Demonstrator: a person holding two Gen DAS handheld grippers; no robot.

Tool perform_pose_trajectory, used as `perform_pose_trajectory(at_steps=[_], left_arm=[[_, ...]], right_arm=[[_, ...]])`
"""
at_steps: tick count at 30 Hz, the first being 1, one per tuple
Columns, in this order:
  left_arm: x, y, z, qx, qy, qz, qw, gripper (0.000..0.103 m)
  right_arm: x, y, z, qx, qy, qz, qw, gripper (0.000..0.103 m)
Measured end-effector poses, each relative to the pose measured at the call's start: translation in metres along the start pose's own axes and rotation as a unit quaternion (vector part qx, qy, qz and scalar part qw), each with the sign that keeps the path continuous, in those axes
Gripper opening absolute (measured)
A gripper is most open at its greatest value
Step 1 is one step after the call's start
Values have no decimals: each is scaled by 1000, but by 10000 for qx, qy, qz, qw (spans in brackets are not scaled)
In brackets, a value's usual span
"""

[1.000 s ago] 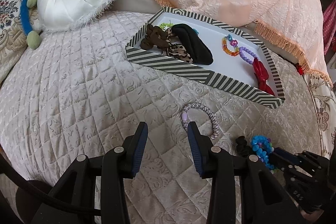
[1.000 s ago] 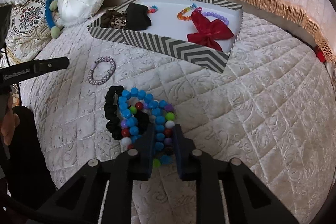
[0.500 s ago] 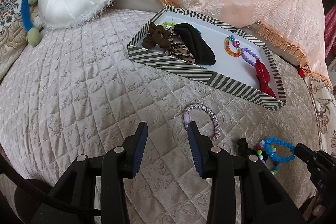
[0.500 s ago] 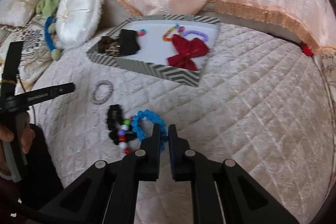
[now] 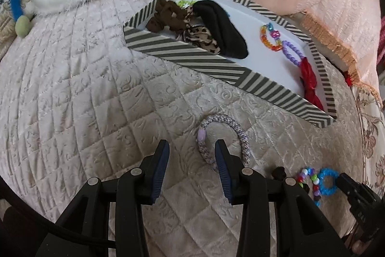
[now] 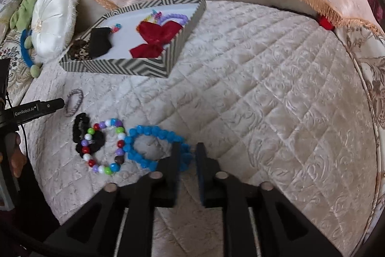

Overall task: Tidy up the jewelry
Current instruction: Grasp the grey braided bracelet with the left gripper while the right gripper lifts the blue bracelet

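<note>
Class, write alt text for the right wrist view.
The right claw pinches a blue bead bracelet on a quilted bed. A multicolour bracelet and black scrunchie lie beside it; a striped tray sits beyond.

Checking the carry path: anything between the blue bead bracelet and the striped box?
Only bare quilt, per the right wrist view: blue bead bracelet, held by the right gripper, and striped box have nothing between them.
</note>
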State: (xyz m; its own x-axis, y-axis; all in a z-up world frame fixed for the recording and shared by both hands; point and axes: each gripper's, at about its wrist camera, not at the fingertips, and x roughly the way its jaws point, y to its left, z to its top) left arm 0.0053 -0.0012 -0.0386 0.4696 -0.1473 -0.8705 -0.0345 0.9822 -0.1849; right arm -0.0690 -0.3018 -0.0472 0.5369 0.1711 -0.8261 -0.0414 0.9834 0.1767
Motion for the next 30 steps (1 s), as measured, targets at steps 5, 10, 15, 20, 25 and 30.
perform_pose_trajectory(at_steps=[5, 10, 15, 20, 25, 30], left_arm=[[9, -2, 4, -13, 22, 25, 10000, 22], [15, -10, 5, 99, -20, 128, 9999, 24], [15, -6, 7, 165, -165, 121, 9997, 0], [1, 4, 6, 109, -146, -147, 9997, 0], [-24, -2, 8, 218, -339, -222, 9989, 0], [-49, -13, 12, 417, -626, -158, 9970, 0]], right_arm=[[6, -2, 0, -30, -4, -19, 10000, 48], [10, 6, -2, -259, -65, -70, 9996, 31], [8, 13, -1, -338, -148, -43, 9993, 9], [-16, 21, 8, -265, -579, 272, 9976, 9], [-45, 36, 21, -349, -905, 494, 9941, 9], [-66, 44, 37, -494, -1107, 480, 9915, 9]])
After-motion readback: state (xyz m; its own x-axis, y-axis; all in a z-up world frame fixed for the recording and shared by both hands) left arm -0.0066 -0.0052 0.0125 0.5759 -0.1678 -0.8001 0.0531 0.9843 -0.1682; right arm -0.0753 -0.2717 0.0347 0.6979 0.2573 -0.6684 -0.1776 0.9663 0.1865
